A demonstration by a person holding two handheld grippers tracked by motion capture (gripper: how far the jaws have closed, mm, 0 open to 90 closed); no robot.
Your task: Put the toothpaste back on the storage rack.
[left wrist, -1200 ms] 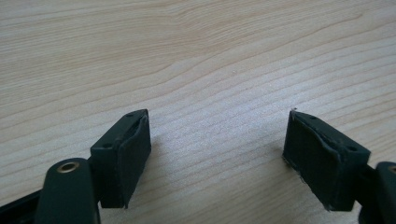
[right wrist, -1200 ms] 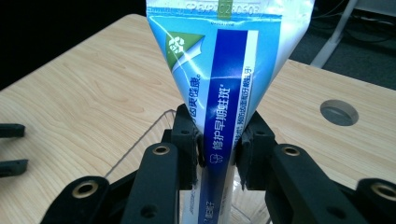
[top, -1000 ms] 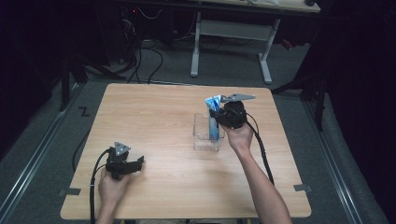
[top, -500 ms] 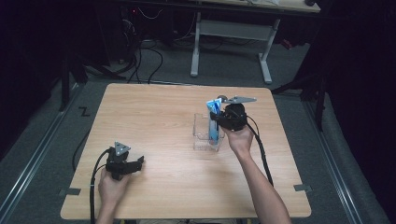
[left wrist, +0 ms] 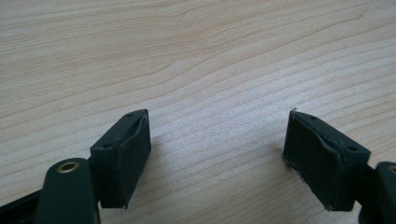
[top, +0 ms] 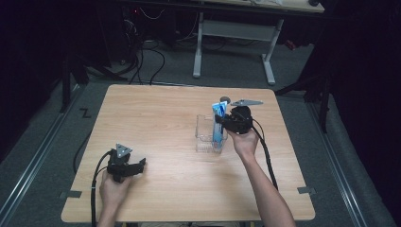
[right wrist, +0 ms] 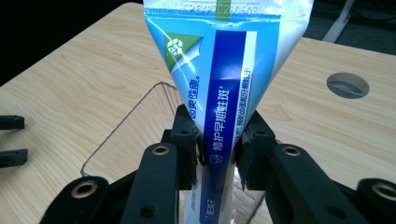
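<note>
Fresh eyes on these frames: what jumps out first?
The blue and white toothpaste tube, standing upright and clamped between the right gripper's jaws, its lower end down in the clear plastic container right of the table's centre. Then the left gripper, open over bare wood near the front-left corner.

Black grippers (top: 137, 166), grey triangular plates, trailing cables

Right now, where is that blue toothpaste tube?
In the high view the toothpaste tube stands upright in the clear box right of the table's centre, pinched by the right gripper.
</note>
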